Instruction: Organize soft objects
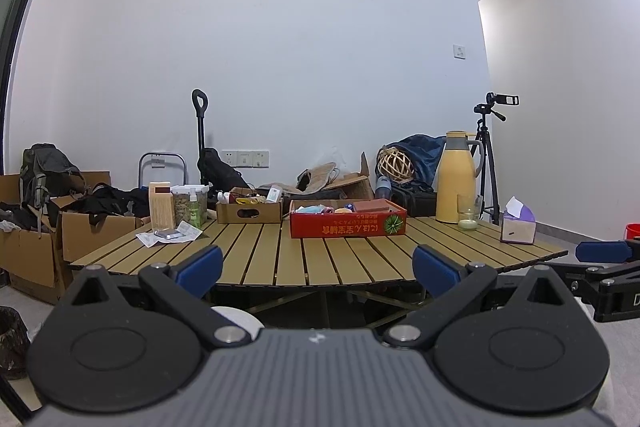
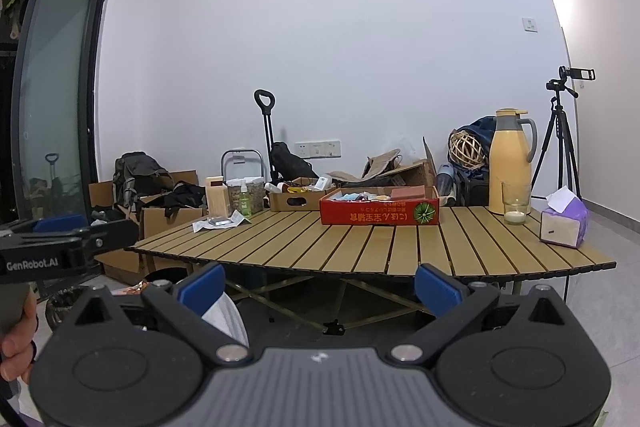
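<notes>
Both sets of jaws stand spread wide with nothing between them. The left gripper (image 1: 318,269) hangs short of the near edge of the slatted desk (image 1: 360,255), facing the red box (image 1: 347,225), and the right gripper (image 2: 320,285) is level beside it, also off the desk's near edge. From the left camera the right gripper's blue-padded finger pokes in at the right edge; from the right camera the left one shows at the left edge.

The red box sits toward the far side of the desk, and the soft objects (image 2: 356,195) lie inside it: light blue, pink and yellowish pieces, though I can't make out exactly what each is from here. Just left of the red box is a brown cardboard box (image 1: 249,211) with a slot handle. Further left of it stand a green spray bottle (image 1: 194,207) and a wooden block (image 1: 161,205). Right of the red box are a yellow thermos jug (image 1: 456,177) and a glass (image 1: 468,213), and beyond them a purple tissue pack (image 1: 518,225) near the desk's right end
</notes>
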`<state>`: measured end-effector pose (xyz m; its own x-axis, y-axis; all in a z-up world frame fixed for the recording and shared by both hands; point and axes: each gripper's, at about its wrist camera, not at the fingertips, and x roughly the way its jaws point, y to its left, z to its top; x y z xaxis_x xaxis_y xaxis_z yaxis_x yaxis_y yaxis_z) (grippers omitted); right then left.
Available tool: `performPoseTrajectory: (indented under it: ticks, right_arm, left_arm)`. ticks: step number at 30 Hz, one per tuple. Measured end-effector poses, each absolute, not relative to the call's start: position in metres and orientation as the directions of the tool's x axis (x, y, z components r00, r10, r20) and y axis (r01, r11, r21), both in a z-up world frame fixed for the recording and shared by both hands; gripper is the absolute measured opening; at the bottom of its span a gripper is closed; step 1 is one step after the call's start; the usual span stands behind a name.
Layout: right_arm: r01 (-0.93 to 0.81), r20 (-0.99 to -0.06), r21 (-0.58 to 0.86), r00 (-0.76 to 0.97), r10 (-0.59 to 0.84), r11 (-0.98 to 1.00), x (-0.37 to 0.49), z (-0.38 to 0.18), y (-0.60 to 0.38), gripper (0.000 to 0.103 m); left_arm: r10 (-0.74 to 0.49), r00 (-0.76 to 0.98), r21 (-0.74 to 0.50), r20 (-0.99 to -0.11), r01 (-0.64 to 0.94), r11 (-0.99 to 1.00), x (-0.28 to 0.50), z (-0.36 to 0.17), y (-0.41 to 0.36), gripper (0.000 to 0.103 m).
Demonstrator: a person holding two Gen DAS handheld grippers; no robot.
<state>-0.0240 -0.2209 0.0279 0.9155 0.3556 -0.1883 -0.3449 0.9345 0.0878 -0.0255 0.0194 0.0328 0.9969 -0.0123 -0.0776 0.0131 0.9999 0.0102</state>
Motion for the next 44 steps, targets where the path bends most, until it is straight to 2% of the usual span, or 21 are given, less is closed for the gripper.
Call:
performPoseTrajectory:
  ticks: [44]
  right_arm:
    - [-0.369,-0.178,0.077,0.909,0.377,0.926,-0.022,0.0273,-0.2238,0.102]
  left_arm:
    - [-0.031,0.997,0.012,-0.076,0.032,0.999,-0.0239,0.0317,0.0224,0.103]
